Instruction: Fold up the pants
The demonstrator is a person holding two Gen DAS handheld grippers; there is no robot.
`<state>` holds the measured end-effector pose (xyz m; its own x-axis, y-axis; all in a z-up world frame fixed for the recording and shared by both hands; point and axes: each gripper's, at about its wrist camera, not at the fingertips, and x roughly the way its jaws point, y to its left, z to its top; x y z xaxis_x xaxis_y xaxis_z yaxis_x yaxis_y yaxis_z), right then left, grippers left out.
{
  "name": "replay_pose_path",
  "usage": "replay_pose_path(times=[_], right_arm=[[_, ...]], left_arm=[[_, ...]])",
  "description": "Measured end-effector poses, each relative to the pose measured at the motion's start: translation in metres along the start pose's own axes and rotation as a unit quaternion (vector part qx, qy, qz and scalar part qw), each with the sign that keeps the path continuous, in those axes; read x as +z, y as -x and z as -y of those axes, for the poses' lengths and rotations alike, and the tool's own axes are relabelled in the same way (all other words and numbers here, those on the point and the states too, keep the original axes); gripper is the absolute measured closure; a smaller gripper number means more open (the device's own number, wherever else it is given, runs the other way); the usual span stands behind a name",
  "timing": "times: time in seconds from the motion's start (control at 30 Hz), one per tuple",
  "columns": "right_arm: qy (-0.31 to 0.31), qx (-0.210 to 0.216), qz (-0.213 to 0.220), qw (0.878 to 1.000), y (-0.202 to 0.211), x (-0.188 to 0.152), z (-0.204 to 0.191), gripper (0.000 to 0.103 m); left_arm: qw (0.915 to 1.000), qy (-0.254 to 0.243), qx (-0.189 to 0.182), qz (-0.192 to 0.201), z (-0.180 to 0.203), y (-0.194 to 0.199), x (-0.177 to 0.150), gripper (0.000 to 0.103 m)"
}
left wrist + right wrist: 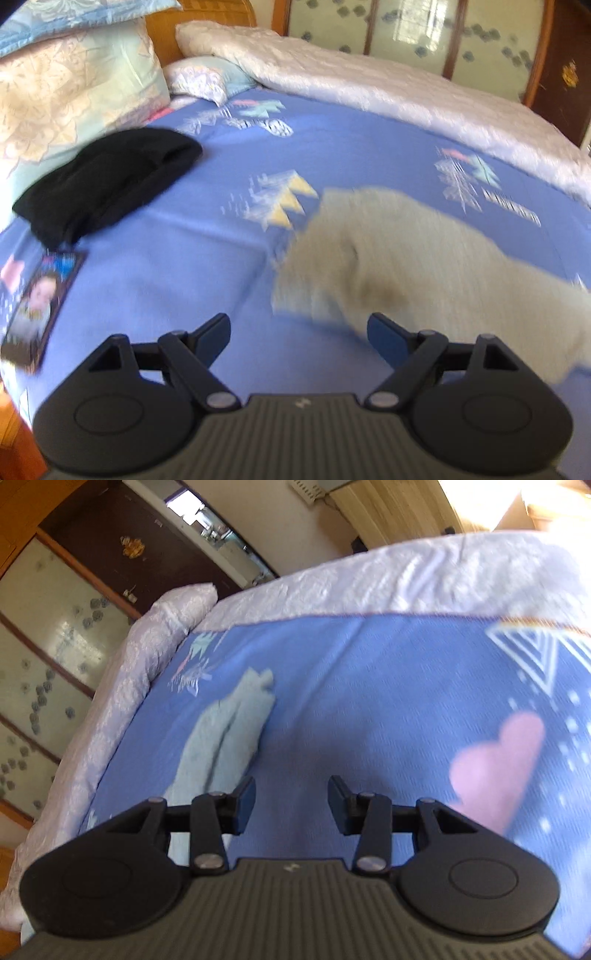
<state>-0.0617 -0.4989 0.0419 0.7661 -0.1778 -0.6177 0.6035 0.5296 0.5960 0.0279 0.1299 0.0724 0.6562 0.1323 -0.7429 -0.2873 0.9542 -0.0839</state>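
While both fingers (298,334) (291,801) gape empty, pale pants (424,258) (229,734) lie just ahead, unheld.

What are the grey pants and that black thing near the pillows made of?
The grey pants look like soft knit or fleece cloth: matte, limp, with rumpled edges, though blur hides the weave. The black thing looks like thick, fuzzy cloth too, maybe fleece or wool: dull, no shine, folded into a soft bundle. I can't be sure of either.
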Motion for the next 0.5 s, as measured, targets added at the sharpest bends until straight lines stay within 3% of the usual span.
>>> replay_pose_path(times=[0.27, 0.4, 0.5], right_arm=[[0.091, 0.064, -0.080, 0.991, 0.039, -0.096, -0.039, 0.056], [0.132, 0.104, -0.127, 0.978, 0.049, -0.136, -0.067, 0.056], [0.168, 0.131, -0.163, 0.964, 0.049, -0.163, -0.087, 0.056]], left_arm=[[0.9966, -0.062, -0.049, -0.022, 0.043, 0.014, -0.054, 0.021], [0.9931, -0.097, -0.059, -0.029, 0.061, 0.012, -0.078, 0.021], [0.9917, -0.090, -0.057, -0.072, 0.057, -0.005, -0.090, 0.023]])
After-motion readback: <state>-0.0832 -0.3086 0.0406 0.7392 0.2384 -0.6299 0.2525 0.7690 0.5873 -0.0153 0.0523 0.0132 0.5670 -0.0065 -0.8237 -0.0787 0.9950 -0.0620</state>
